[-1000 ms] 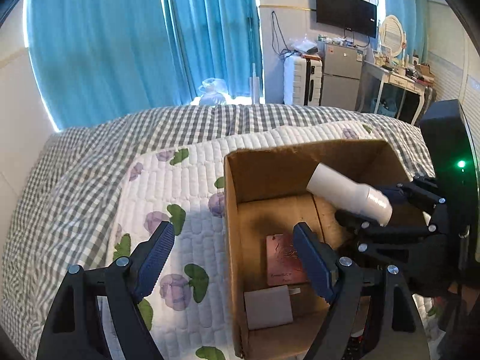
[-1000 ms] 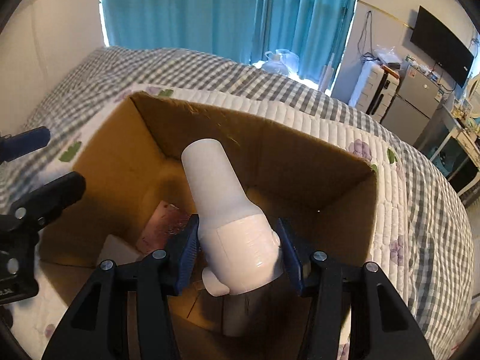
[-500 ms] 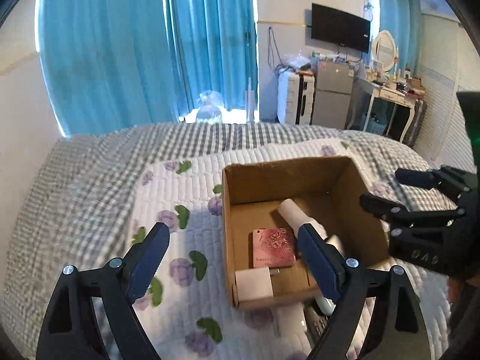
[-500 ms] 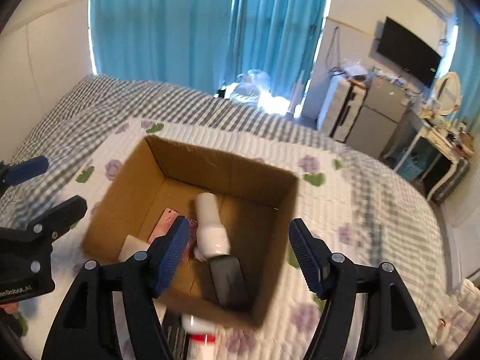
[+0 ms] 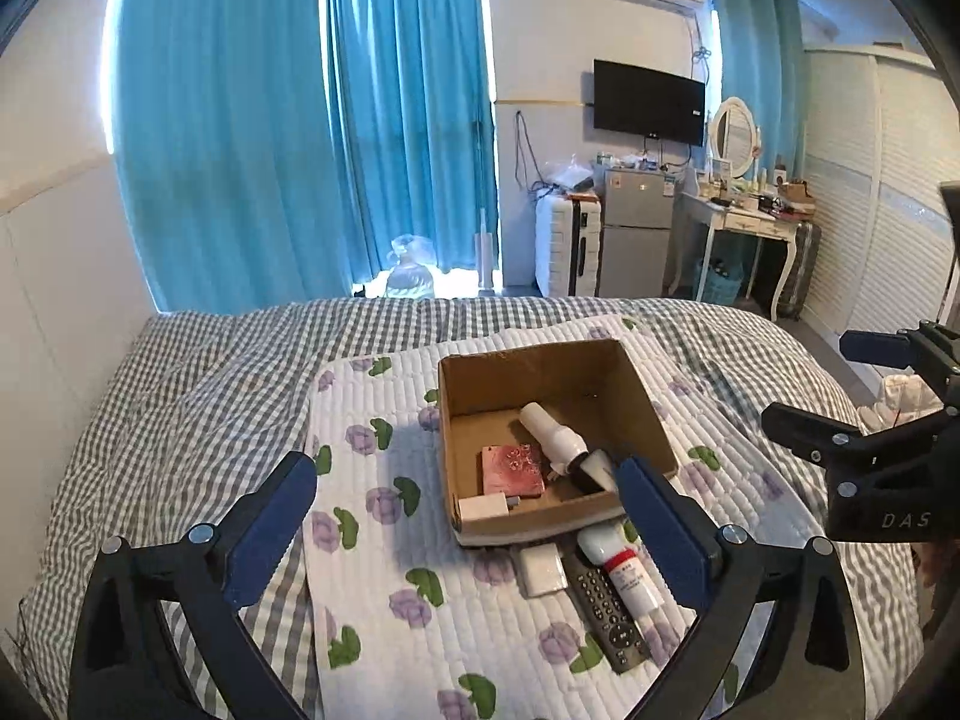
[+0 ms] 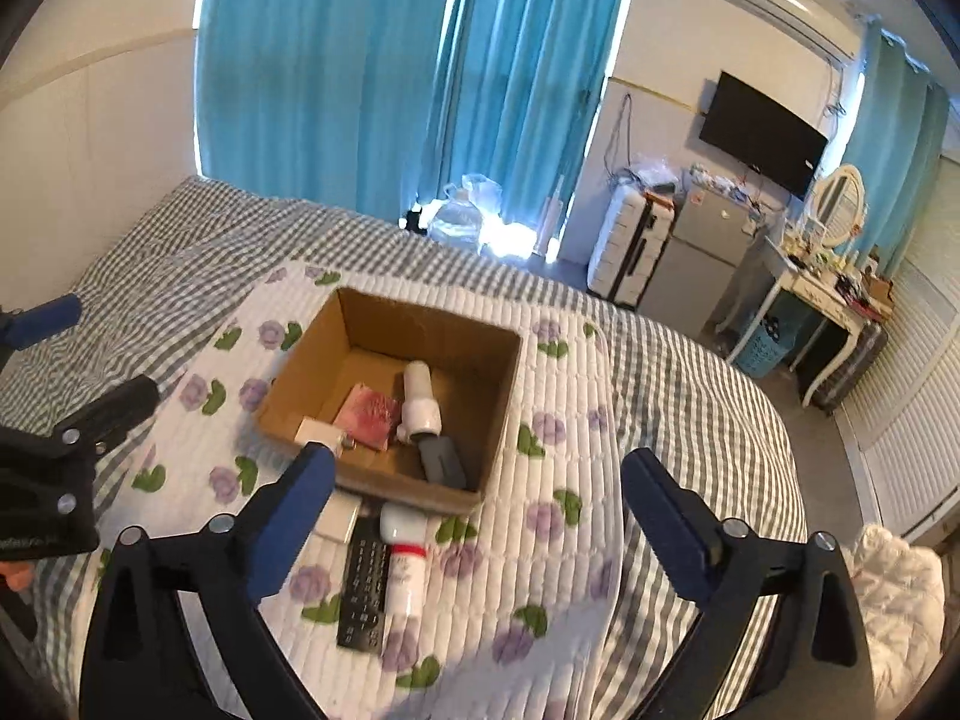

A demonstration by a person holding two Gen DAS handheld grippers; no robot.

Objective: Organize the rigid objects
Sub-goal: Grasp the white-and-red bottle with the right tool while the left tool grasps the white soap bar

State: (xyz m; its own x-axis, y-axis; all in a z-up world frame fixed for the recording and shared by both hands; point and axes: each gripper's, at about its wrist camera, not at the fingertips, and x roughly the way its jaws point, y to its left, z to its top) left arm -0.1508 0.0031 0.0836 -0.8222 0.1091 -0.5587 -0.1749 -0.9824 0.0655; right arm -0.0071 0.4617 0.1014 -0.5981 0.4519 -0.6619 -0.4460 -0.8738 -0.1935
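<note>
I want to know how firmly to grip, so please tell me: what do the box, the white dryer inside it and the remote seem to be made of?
Box: corrugated cardboard, matte brown, with raw cut edges.
Dryer: probably hard plastic, smooth white with a soft sheen.
Remote: likely black plastic; its rows of small keys may be rubber, too small to tell.

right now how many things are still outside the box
3, all on the quilt at the box's near side: a white pad on the left, a black remote in the middle, and a white tube on the right, touching the remote. The box may hide others.
</note>
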